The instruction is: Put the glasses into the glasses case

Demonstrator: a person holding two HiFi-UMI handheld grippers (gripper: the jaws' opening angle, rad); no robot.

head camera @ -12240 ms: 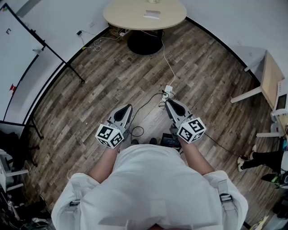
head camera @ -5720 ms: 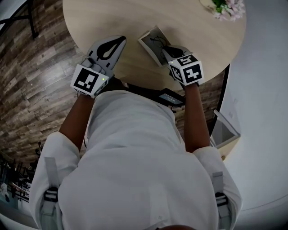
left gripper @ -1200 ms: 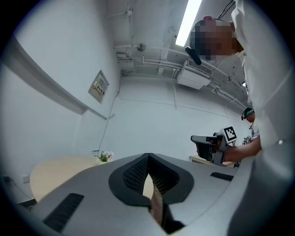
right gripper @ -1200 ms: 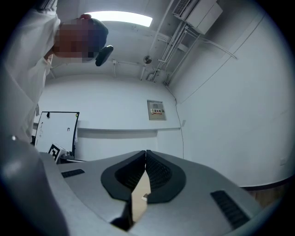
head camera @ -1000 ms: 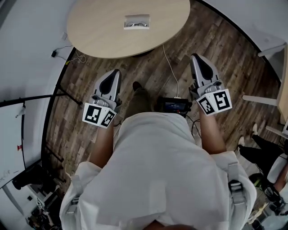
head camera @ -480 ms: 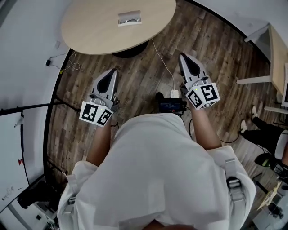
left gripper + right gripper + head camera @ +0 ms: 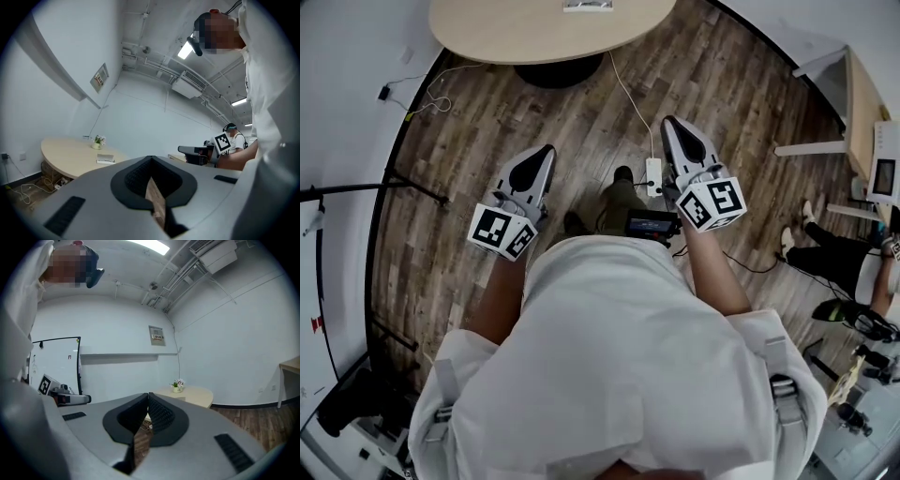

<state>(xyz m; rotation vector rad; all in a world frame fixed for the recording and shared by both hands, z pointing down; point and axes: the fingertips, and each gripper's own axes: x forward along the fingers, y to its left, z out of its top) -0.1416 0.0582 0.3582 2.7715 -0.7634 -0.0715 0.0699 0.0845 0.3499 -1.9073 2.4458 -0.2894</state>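
1. Left gripper and right gripper are held over the wood floor. Both have their jaws pressed together with nothing between.
2. Round table is ahead, well apart from both.
3. Glasses case lies on the table, back from its near edge. Glasses are too small to make out.
4. Flower pot stands at the far edge.
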